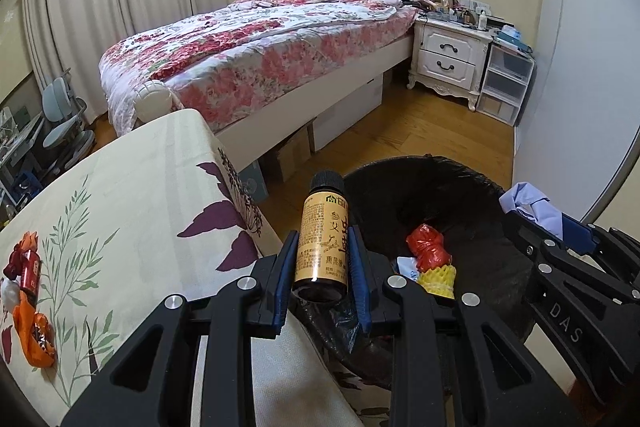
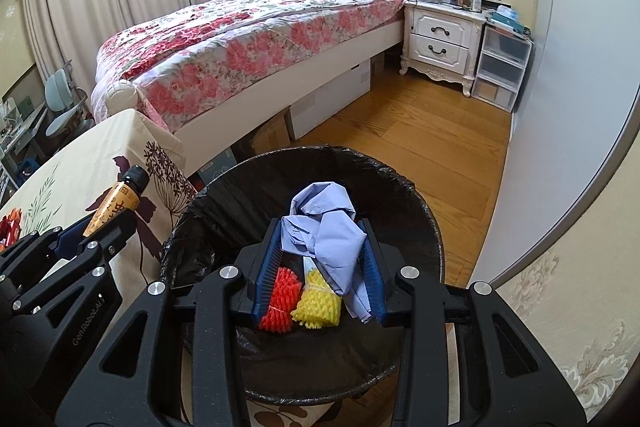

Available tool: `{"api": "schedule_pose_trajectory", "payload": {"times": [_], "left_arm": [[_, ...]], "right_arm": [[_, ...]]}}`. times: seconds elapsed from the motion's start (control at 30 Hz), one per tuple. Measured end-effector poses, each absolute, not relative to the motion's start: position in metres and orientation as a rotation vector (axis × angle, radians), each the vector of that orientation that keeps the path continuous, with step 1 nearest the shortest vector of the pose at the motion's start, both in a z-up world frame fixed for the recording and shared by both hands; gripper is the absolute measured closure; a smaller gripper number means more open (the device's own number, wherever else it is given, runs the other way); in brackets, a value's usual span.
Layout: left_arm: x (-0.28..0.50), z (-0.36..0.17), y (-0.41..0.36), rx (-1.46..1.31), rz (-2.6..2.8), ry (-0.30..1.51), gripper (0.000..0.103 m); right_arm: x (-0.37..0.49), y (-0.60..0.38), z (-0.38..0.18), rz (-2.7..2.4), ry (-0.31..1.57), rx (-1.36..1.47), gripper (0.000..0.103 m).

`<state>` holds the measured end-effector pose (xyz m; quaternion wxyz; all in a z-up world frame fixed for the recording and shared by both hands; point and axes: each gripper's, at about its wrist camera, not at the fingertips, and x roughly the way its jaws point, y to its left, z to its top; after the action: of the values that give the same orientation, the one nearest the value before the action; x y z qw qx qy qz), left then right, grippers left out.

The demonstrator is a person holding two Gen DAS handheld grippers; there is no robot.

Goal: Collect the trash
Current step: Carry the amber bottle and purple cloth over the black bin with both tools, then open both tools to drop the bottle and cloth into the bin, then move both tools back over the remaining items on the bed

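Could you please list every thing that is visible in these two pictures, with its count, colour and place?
Small amber glass bottle: one, gold label, black cap, between the left gripper's pads.
Crumpled pale blue paper: one, in the right gripper, above the bin.
Round bin with black plastic liner: one, on the floor beside the table.
Red foam fruit net: one, inside the bin.
Yellow foam fruit net: one, inside the bin, beside the red one.
Orange and red wrappers: a few, on the table's left edge.
Cream floral tablecloth: one, over the table.
Bed with pink floral quilt: one, behind.
White nightstand: one, right of bed.
Left gripper: black, blue pads.
Right gripper: black, blue pads.
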<state>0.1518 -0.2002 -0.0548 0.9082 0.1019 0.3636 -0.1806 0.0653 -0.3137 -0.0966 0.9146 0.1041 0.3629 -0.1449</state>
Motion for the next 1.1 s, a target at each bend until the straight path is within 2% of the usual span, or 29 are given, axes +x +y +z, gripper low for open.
{"api": "schedule_pose_trajectory", "payload": {"times": [0.17, 0.3, 0.33, 0.37, 0.43, 0.5, 0.73, 0.8, 1.1], "left_arm": [[0.154, -0.056, -0.207, 0.225, -0.371, 0.745, 0.075], [0.155, -0.056, -0.208, 0.228, -0.360, 0.737, 0.054], [0.155, -0.055, -0.207, 0.220, -0.362, 0.737, 0.047], [0.155, -0.054, -0.205, 0.213, -0.361, 0.737, 0.043], [0.155, -0.052, -0.203, 0.202, -0.356, 0.730, 0.031], [0.154, -0.049, -0.200, 0.199, -0.346, 0.720, 0.028], [0.153, -0.040, -0.184, 0.192, -0.295, 0.702, 0.019], [0.151, -0.038, -0.176, 0.195, -0.273, 0.696, 0.019], [0.145, -0.028, -0.124, 0.154, -0.181, 0.700, 0.017]], "right_arm": [[0.065, -0.319, -0.098, -0.309, 0.750, 0.224, 0.066], [0.065, -0.321, -0.099, -0.317, 0.749, 0.227, 0.064], [0.066, -0.321, -0.099, -0.320, 0.748, 0.225, 0.062], [0.066, -0.321, -0.098, -0.325, 0.745, 0.223, 0.056], [0.066, -0.321, -0.097, -0.330, 0.742, 0.221, 0.053], [0.065, -0.320, -0.096, -0.334, 0.738, 0.217, 0.052], [0.064, -0.317, -0.092, -0.347, 0.730, 0.194, 0.041], [0.062, -0.315, -0.091, -0.349, 0.729, 0.186, 0.034], [0.061, -0.293, -0.087, -0.321, 0.733, 0.156, 0.028]]}}
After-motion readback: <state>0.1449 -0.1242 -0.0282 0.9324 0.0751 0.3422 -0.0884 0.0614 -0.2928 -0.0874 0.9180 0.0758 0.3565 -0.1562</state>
